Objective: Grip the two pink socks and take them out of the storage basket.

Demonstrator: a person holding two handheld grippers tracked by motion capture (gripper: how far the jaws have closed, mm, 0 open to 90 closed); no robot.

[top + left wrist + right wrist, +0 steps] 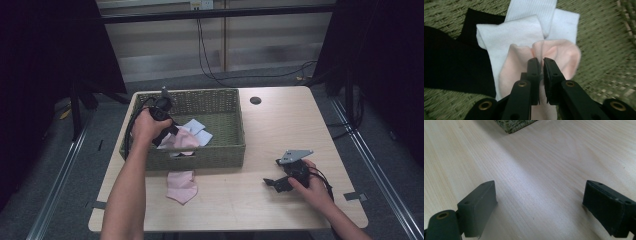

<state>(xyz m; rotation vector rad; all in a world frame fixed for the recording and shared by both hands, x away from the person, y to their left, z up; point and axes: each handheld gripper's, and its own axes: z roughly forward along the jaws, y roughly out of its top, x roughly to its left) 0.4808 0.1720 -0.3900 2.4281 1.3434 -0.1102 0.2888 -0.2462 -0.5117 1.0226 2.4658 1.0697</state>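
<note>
A pink sock [564,53] lies in the green woven basket [200,92], on top of white socks [506,35]. My left gripper [542,62] is shut on a fold of this pink sock, with the cloth pinched between its pads. In the high view my left gripper [172,131] reaches down into the basket's left half, and the pink sock [182,141] bunches at its tip. A second pink sock [181,186] lies flat on the table in front of the basket. My right gripper [270,182] rests low over the table at the right, jaws wide open [540,197] with nothing between them.
A black cloth [449,62] lies in the basket beside the white socks [197,131]. The basket's corner [514,125] is far ahead of my right gripper. The wooden table [280,130] has a round cable hole [255,100] at the back. Cables hang behind the table.
</note>
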